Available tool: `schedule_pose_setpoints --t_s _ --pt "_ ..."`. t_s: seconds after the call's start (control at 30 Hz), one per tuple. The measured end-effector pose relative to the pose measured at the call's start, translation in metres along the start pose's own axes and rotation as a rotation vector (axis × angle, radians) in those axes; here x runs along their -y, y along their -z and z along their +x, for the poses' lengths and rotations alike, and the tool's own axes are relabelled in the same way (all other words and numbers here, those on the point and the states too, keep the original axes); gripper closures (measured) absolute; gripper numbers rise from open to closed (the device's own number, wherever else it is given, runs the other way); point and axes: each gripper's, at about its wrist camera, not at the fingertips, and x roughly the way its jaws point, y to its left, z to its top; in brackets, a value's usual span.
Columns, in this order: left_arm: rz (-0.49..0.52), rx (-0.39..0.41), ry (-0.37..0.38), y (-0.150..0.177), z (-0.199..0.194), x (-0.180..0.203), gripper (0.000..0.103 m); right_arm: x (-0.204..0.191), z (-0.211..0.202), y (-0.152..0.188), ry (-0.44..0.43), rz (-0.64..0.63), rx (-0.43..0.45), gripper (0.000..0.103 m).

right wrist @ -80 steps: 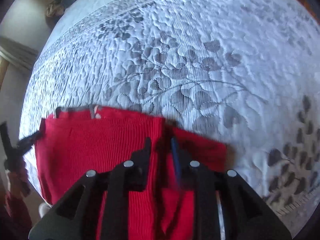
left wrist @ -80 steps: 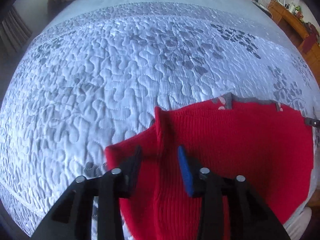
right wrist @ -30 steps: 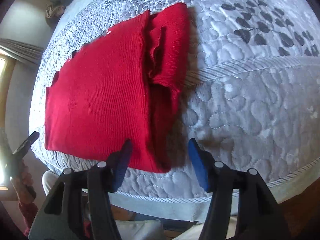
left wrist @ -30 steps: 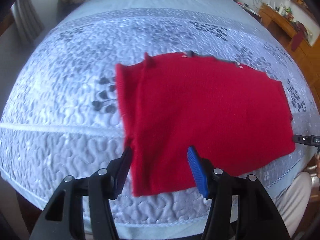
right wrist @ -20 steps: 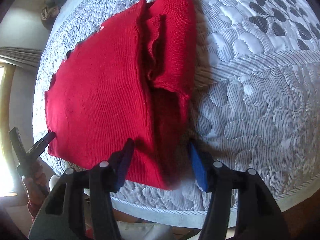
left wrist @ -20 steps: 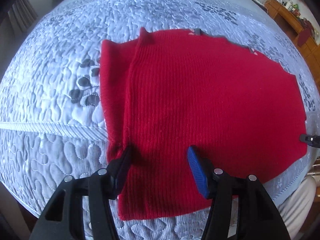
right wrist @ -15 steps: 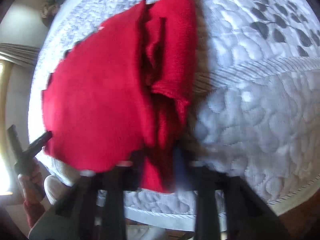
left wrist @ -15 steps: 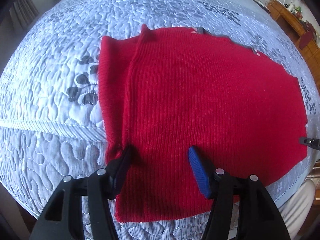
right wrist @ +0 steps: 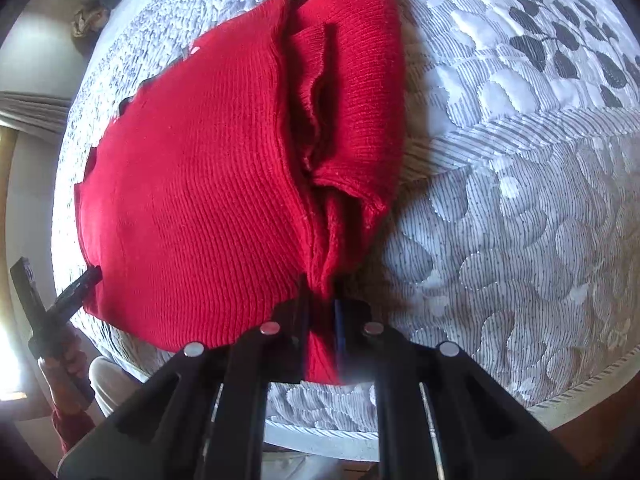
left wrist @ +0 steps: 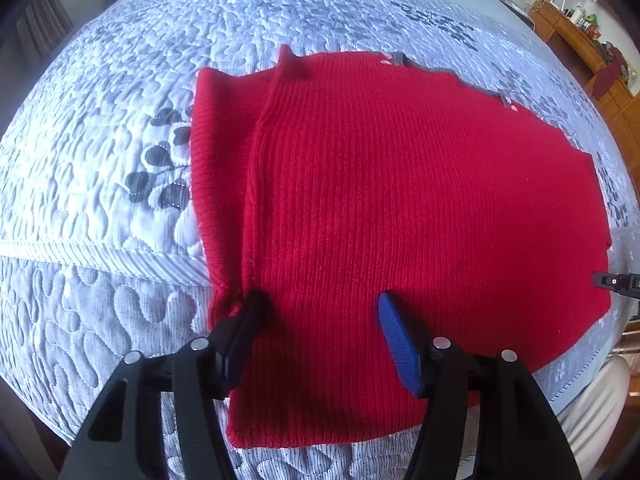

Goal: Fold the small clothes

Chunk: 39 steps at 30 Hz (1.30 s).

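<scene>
Red ribbed knit sweater [left wrist: 400, 200] lies flat on quilted grey-white leaf-print bedspread [left wrist: 100, 160], near bed's front edge, side flaps folded in. Left gripper [left wrist: 318, 312] spread wide over near-left hem, holding nothing. Right gripper [right wrist: 322, 308] pinched closed on bunched near-right corner layers. Knit likely soft, light, stretchy, droops; best hold: hem corners, all layers together.
</scene>
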Motion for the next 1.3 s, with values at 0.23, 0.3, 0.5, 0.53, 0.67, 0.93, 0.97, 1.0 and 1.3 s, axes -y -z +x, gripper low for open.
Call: schedule_pose_setpoints --t_s 0.23,0.3,0.5,0.53,0.67,0.93,0.97,1.0,1.3 --pt "0.009 -0.027 0.005 -0.008 0.000 0.006 0.039 -0.026 -0.014 -0.006 0.122 -0.005 -0.001 0.095" --pt "-0.008 -0.011 0.026 -0.009 -0.013 0.002 0.039 -0.040 -0.024 -0.010 0.143 -0.022 0.017 0.095" --pt "-0.051 0.101 0.039 -0.008 -0.057 -0.029 0.038 -0.134 -0.056 -0.025 0.176 -0.188 0.114 0.095" --pt "-0.070 0.108 0.060 -0.007 -0.061 -0.037 0.038 -0.153 -0.057 -0.026 0.185 -0.225 0.124 0.095" --pt "-0.135 0.114 0.058 -0.002 -0.063 -0.067 0.038 -0.223 -0.043 -0.025 0.164 -0.362 0.128 0.095" --pt "-0.244 0.077 0.063 0.011 -0.049 -0.113 0.038 -0.306 0.049 0.001 0.162 -0.552 -0.006 0.084" --pt "-0.247 0.074 0.066 0.013 -0.048 -0.115 0.038 -0.304 0.057 0.004 0.154 -0.550 -0.026 0.079" --pt "-0.248 0.073 0.068 0.014 -0.047 -0.116 0.038 -0.302 0.061 0.006 0.136 -0.551 -0.043 0.067" --pt "-0.235 0.101 0.116 0.005 -0.064 -0.106 0.038 -0.269 0.008 0.034 0.105 -0.600 0.079 0.055"
